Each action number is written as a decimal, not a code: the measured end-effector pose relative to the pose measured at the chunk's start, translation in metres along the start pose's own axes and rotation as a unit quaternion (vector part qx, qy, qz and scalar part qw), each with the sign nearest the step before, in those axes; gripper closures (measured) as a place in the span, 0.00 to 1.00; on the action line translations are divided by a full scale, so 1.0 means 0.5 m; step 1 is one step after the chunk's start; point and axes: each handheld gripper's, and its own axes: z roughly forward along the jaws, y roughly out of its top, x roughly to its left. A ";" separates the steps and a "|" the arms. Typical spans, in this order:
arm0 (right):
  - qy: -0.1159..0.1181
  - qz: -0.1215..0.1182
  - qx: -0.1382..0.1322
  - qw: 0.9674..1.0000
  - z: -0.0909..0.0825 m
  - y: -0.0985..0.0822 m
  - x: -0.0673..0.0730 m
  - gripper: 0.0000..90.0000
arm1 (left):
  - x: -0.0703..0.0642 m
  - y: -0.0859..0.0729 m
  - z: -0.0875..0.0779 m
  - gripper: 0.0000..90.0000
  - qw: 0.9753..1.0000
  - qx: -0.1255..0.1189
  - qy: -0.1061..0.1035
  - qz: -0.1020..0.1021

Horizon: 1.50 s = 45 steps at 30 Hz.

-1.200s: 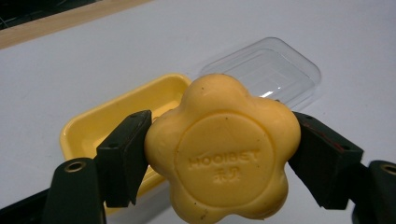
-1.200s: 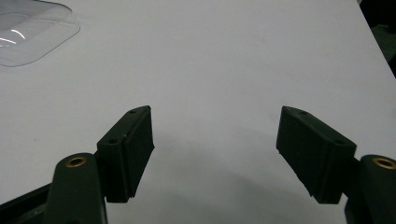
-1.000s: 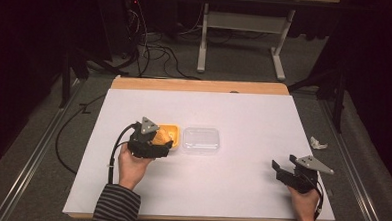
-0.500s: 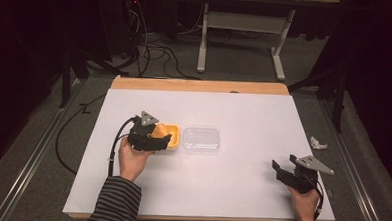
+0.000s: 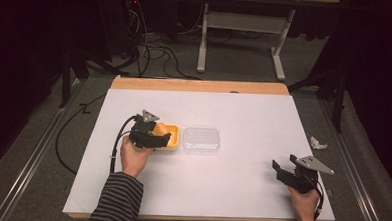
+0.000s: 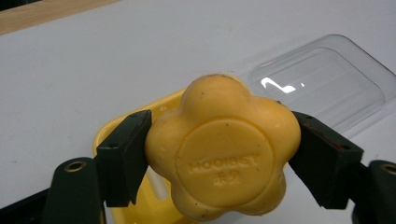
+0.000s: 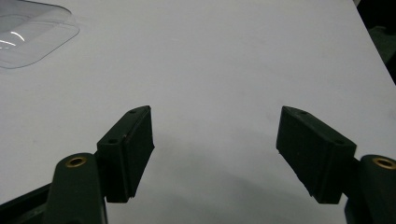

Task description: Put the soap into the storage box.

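One flower-shaped soap [image 6: 222,149] clamped between left claw [image 6: 219,158] jaws, above yellow dish [image 6: 140,191]

One soap [image 6: 223,149], one dish [image 5: 168,142], one lid [image 5: 201,140]

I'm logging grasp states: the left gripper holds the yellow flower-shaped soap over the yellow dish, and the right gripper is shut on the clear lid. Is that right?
Not quite. The right gripper is open and holds nothing; its fingers stand apart over bare table, as the right gripper view shows. The clear lid lies beside the yellow dish. The left gripper does hold the soap over the dish.
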 end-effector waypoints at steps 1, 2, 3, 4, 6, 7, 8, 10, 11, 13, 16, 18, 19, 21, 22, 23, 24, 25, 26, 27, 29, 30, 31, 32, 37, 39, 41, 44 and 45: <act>0.000 0.000 0.000 1.000 0.000 0.000 0.000 0.31 | 0.002 0.000 0.002 0.29 1.000 0.001 0.001 -0.001; 0.000 -0.002 -0.002 1.000 -0.001 0.000 0.000 0.31 | 0.003 0.000 0.004 0.29 1.000 0.000 0.002 -0.006; 0.000 -0.003 -0.003 1.000 -0.001 0.000 0.000 0.31 | 0.005 0.000 0.006 0.29 1.000 0.000 0.001 -0.009; -0.001 -0.001 -0.004 1.000 -0.001 0.000 -0.001 0.31 | 0.006 0.000 0.008 0.29 1.000 0.002 0.001 -0.010; -0.001 0.000 -0.004 1.000 -0.001 0.000 -0.001 0.31 | 0.009 0.000 0.011 0.29 1.000 0.005 0.003 -0.010; -0.001 0.000 -0.003 1.000 -0.001 -0.001 0.000 0.31 | 0.011 0.000 0.014 0.29 1.000 0.009 0.004 -0.011; -0.002 -0.002 -0.004 1.000 -0.001 -0.001 0.000 0.31 | 0.014 0.000 0.015 0.29 1.000 0.011 0.005 -0.010; -0.001 -0.001 -0.004 1.000 -0.001 0.000 -0.001 0.31 | 0.017 0.000 0.019 0.29 1.000 0.015 0.007 -0.013; -0.001 -0.001 -0.004 1.000 -0.001 -0.001 -0.001 0.31 | 0.018 0.000 0.022 0.29 1.000 0.017 0.008 -0.014; -0.002 0.000 -0.005 1.000 -0.002 -0.001 0.000 0.31 | 0.018 -0.001 0.028 0.29 1.000 0.024 0.010 -0.014; -0.003 0.000 -0.008 1.000 -0.003 -0.001 -0.001 0.31 | 0.016 -0.002 0.036 0.29 0.999 0.028 0.012 -0.012; -0.003 0.000 -0.009 1.000 -0.003 -0.001 -0.001 0.31 | 0.013 -0.002 0.041 0.29 0.999 0.030 0.015 -0.008; -0.003 0.000 -0.009 1.000 -0.003 -0.001 -0.001 0.31 | 0.012 -0.003 0.044 0.29 0.999 0.031 0.015 -0.008; -0.003 -0.001 -0.008 1.000 -0.003 -0.001 -0.001 0.31 | 0.011 -0.004 0.048 0.29 0.999 0.033 0.014 -0.008; -0.003 -0.002 -0.008 1.000 -0.003 -0.001 -0.001 0.31 | 0.011 -0.004 0.051 0.29 0.999 0.035 0.014 -0.009; -0.003 -0.001 -0.008 1.000 -0.003 -0.001 -0.001 0.31 | 0.011 -0.004 0.053 0.29 0.999 0.036 0.013 -0.010; -0.003 0.000 -0.008 1.000 -0.003 -0.001 -0.001 0.31 | 0.011 -0.004 0.055 0.29 0.999 0.037 0.013 -0.011; -0.004 0.000 -0.008 1.000 -0.003 -0.001 -0.001 0.31 | 0.011 -0.003 0.058 0.29 0.999 0.038 0.012 -0.012; -0.004 0.002 -0.008 1.000 -0.003 -0.001 -0.001 0.31 | 0.011 -0.003 0.060 0.29 0.999 0.039 0.011 -0.013; -0.006 0.002 -0.008 1.000 -0.003 -0.001 0.000 0.31 | 0.011 -0.003 0.062 0.29 0.999 0.041 0.010 -0.013; -0.006 0.001 -0.009 1.000 -0.003 -0.001 -0.001 0.31 | 0.012 -0.003 0.068 0.29 0.999 0.045 0.009 -0.015; -0.006 0.003 -0.009 1.000 -0.003 -0.001 0.000 0.31 | 0.012 -0.003 0.072 0.29 0.999 0.048 0.009 -0.015; -0.006 0.001 -0.009 1.000 -0.003 -0.001 -0.001 0.31 | 0.012 -0.003 0.075 0.29 0.999 0.051 0.009 -0.015; -0.006 0.001 -0.010 1.000 -0.003 -0.001 -0.001 0.31 | 0.012 -0.004 0.078 0.29 0.998 0.054 0.009 -0.014; -0.006 0.002 -0.011 1.000 -0.004 -0.001 -0.001 0.31 | 0.010 -0.003 0.083 0.29 0.998 0.057 0.011 -0.012; -0.005 0.002 -0.011 1.000 -0.003 -0.001 -0.001 0.31 | 0.010 -0.003 0.084 0.29 0.998 0.057 0.011 -0.011; -0.005 0.001 -0.010 1.000 -0.003 -0.001 -0.001 0.31 | 0.009 -0.004 0.087 0.29 0.998 0.057 0.013 -0.010; -0.005 0.001 -0.010 1.000 -0.003 -0.001 -0.001 0.31 | 0.005 -0.004 0.093 0.29 0.998 0.058 0.017 -0.008; -0.005 0.002 -0.010 1.000 -0.003 -0.001 -0.001 0.31 | 0.004 -0.005 0.096 0.29 0.998 0.059 0.017 -0.009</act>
